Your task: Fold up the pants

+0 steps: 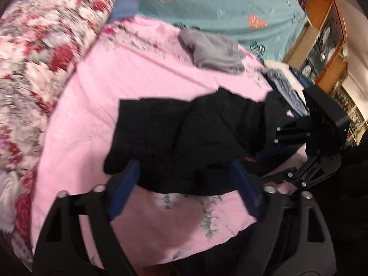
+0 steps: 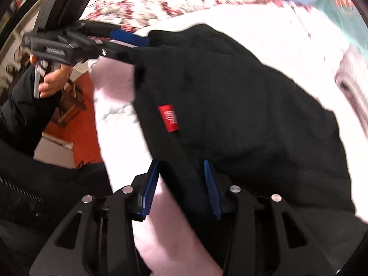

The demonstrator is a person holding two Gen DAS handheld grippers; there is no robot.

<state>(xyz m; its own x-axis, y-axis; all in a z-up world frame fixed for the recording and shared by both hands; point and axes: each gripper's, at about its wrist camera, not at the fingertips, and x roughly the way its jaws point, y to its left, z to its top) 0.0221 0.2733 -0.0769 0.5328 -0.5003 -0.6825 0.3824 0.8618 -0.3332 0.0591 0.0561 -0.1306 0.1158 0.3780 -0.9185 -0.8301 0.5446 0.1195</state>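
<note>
Left gripper (image 1: 184, 184) has its blue pads spread wide, and the near edge of the black pants (image 1: 195, 138) sits right between them, draped over the tips but not pinched as far as I can see. So it's open, hovering at the hem side of the bundle.

Right gripper (image 2: 181, 184) is coming in from the other end. Its blue fingers (image 2: 150, 184) look parted with a strip of black cloth running down between them, just below the red label (image 2: 168, 117). Whether it's actually clamping that strip, I honestly can't tell, too much blur.

The pants are bunched on the pink bedsheet (image 1: 115, 73), long axis running roughly across from one gripper to the other, so each tool has its own end. Left is nearest the loose flat end, right is nearest the label end.

Pose-wise: both grippers point inward toward the cloth, roughly facing each other, low over the bed. The person's hand (image 2: 54, 82) is wrapped round the left tool's handle.

Also a grey folded garment (image 1: 214, 50) further back, well apart.
</note>
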